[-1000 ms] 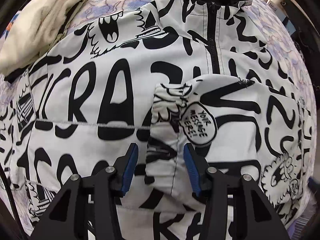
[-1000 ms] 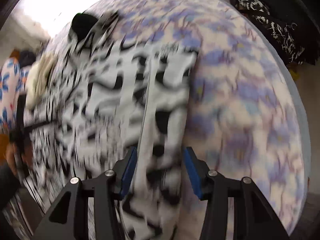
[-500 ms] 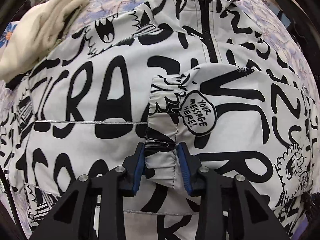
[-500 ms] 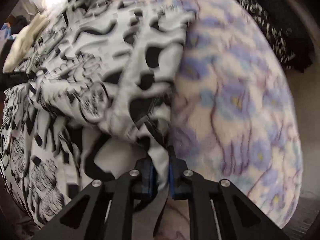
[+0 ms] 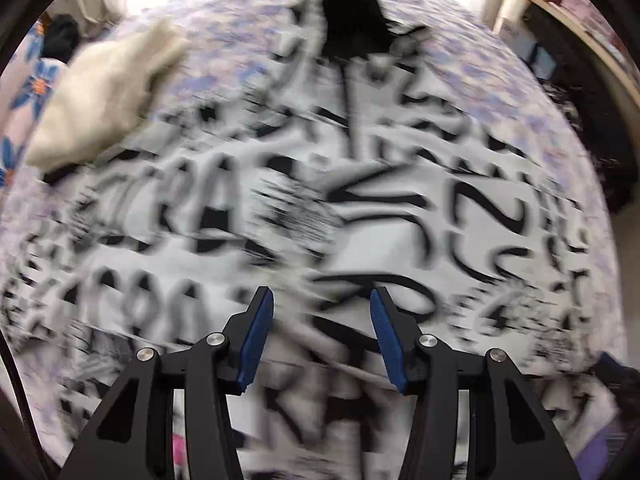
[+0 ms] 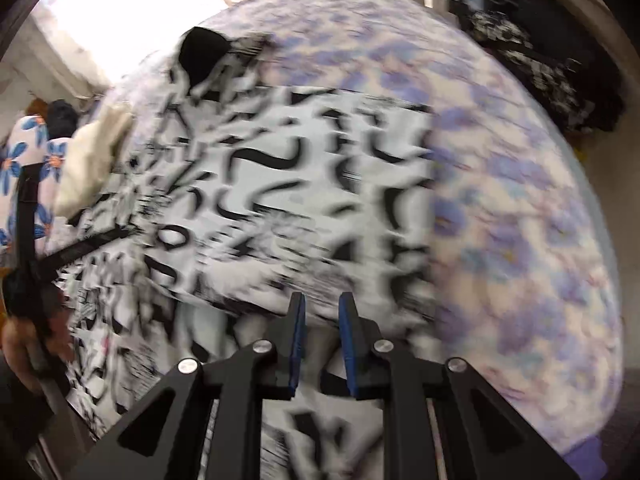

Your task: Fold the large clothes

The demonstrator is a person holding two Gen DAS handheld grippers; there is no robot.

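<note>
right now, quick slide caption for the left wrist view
Open left gripper hovering over a black-and-white graffiti-print jacket spread on a floral bedspread, cream garment alongside.

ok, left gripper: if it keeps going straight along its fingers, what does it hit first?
Most likely the black-and-white printed jacket spread on the floral bedspread. The left gripper is open with only that fabric ahead of its fingers. The frame is motion-blurred, so the exact gap is unclear.
</note>
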